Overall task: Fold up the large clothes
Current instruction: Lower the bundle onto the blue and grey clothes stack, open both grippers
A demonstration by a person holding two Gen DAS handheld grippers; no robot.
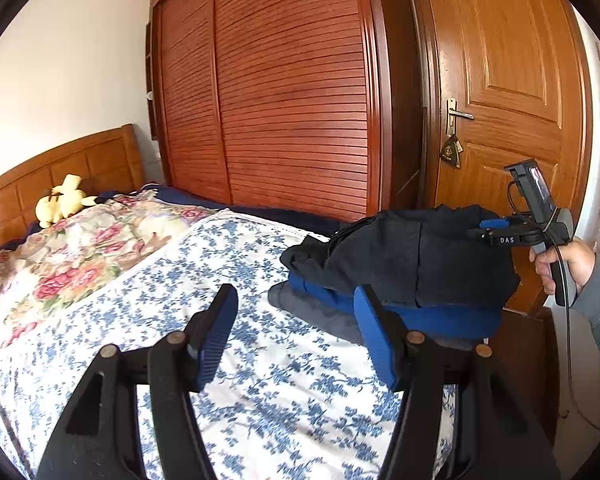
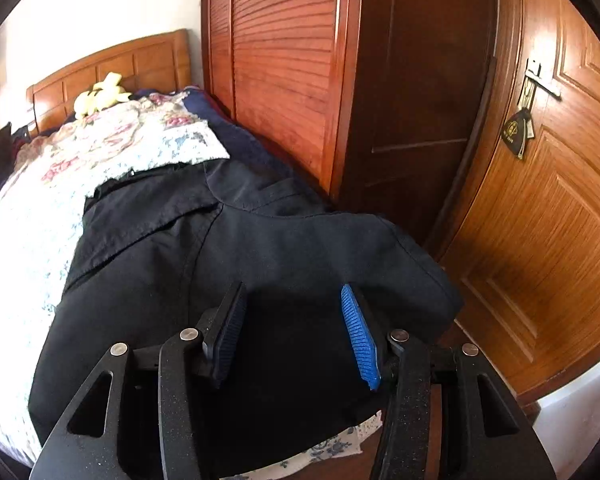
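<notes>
While the left gripper hangs over the blue-flowered bedspread in the lower middle of the left wrist view, its jaws stand apart with nothing between them but the patterned cloth well below. To the right of centre in that view lies the dark folded garment, piled on a blue layer and a grey layer near the foot of the bed. At the right edge a hand grips the handle of the right gripper, which reaches over the top of the garment pile.

From the right wrist view the dark garment fills the middle and lower left of the frame, spread across the bedspread. The right gripper sits low in the centre with its jaws parted over the dark cloth; no fold is pinched between the blue pads, though whether the tips brush the fabric cannot be told.

A floral quilt covers the far part of the bed, and a yellow plush toy rests against the wooden headboard at the left. A slatted wardrobe fills the upper middle, and a wooden door with a handle stands at the upper right.
</notes>
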